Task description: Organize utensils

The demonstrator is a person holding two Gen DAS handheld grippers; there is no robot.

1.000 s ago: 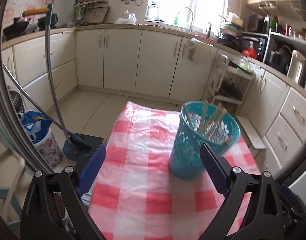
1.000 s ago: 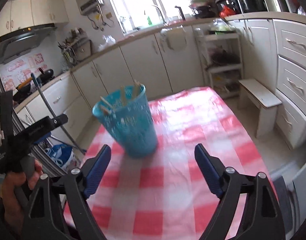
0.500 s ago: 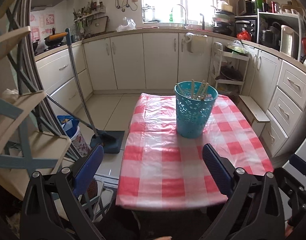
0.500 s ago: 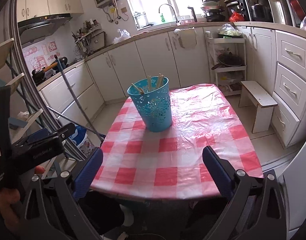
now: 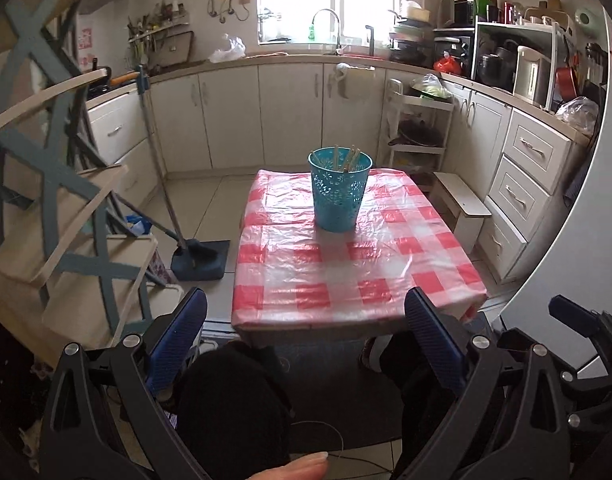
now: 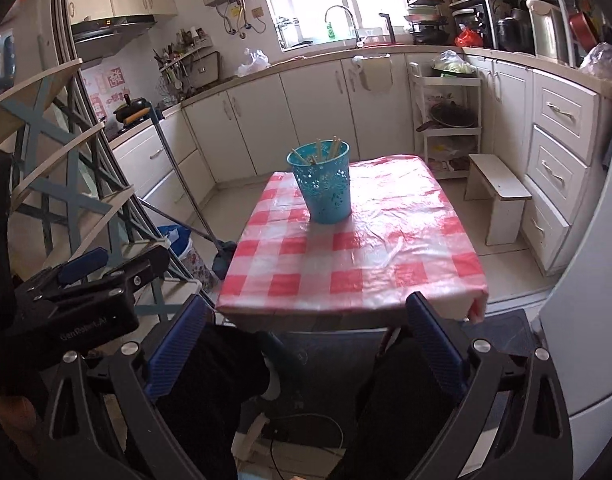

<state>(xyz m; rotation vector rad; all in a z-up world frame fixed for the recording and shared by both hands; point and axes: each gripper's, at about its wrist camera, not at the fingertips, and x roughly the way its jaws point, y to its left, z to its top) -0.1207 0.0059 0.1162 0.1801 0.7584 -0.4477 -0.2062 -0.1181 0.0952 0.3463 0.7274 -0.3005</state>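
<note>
A blue perforated basket (image 5: pixel 339 192) stands upright on the far half of a red-and-white checked table (image 5: pixel 345 276); it also shows in the right wrist view (image 6: pixel 323 184). Several wooden chopsticks (image 5: pixel 345 158) stick out of its top, and show again in the right wrist view (image 6: pixel 325 150). My left gripper (image 5: pixel 306 316) is open and empty, held back off the table's near edge above the person's lap. My right gripper (image 6: pixel 306 320) is open and empty, also short of the near edge. The left gripper's body shows at the left of the right wrist view (image 6: pixel 78 300).
A wooden rack (image 5: pixel 46 200) stands at the left. A broom and dustpan (image 5: pixel 198 256) lean on the floor left of the table. A small white stool (image 5: pixel 463 204) and drawers (image 5: pixel 521 196) are to the right. Kitchen cabinets (image 5: pixel 266 112) line the back.
Both grippers have pulled back from over the table to beyond its near edge; the basket now looks smaller and farther. Both stay open and empty.
</note>
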